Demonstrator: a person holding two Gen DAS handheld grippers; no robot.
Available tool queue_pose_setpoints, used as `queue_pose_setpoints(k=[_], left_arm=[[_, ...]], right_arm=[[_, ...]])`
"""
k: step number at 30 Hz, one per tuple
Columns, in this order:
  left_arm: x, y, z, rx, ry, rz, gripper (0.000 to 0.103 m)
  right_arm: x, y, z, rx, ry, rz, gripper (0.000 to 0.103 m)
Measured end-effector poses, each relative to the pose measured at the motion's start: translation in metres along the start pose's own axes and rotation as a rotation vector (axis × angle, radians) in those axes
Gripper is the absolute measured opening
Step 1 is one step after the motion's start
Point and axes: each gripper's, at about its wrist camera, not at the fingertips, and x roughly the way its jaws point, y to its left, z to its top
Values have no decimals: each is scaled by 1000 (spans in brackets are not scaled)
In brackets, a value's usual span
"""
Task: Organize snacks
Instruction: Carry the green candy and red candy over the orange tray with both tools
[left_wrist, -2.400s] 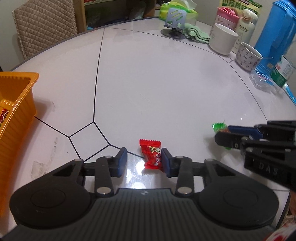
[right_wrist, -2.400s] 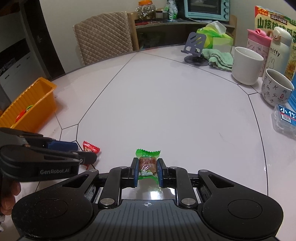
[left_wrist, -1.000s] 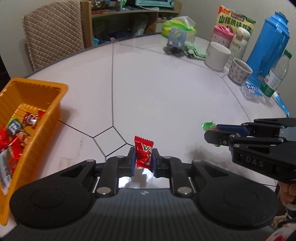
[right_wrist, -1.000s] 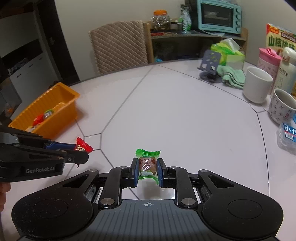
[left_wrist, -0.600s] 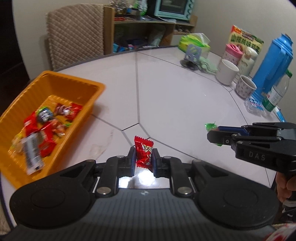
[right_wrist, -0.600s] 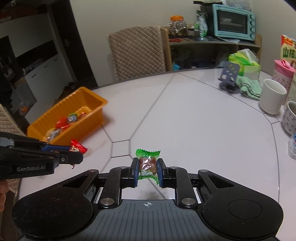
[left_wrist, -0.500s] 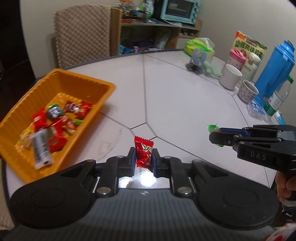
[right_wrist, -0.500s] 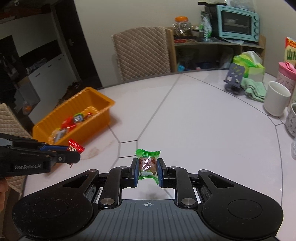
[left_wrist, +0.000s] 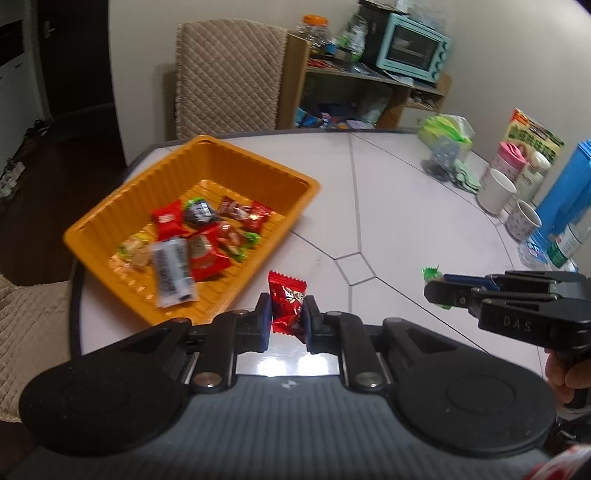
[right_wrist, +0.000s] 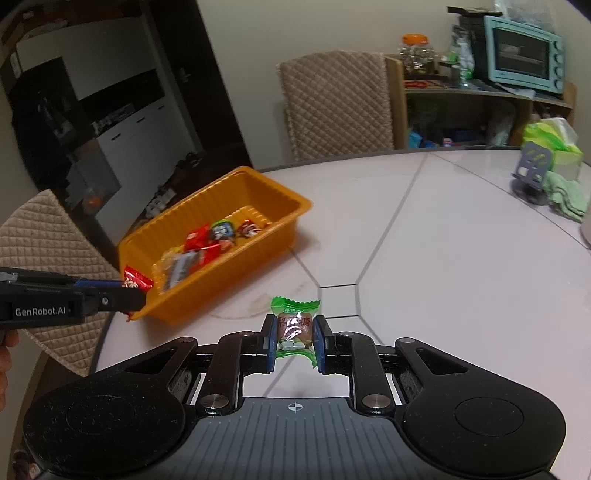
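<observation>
Orange tray (left_wrist: 295, 177) on desk (left_wrist: 406, 221) already holds several snacks. Left gripper (left_wrist: 286, 319) jaws pinching red candy (left_wrist: 287, 302), right gripper (right_wrist: 295, 341) jaws pinching green candy (right_wrist: 295, 325); both undelivered.

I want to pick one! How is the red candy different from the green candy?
The red candy has a solid red wrapper; the green candy has a clear window showing something brown. The left gripper holds the red one, the right gripper the green. Both are small, pinched upright above the table.
</observation>
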Motion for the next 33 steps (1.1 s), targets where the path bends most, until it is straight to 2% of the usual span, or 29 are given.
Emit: queue_pose_setpoints(k=[18, 33], left_arm=[[-17, 53, 9, -54, -38, 38, 16], [10, 75, 43, -41, -48, 36, 16]], right_arm=[[43, 57, 23, -86, 9, 63, 21], [91, 76, 58, -139, 7, 89, 21]])
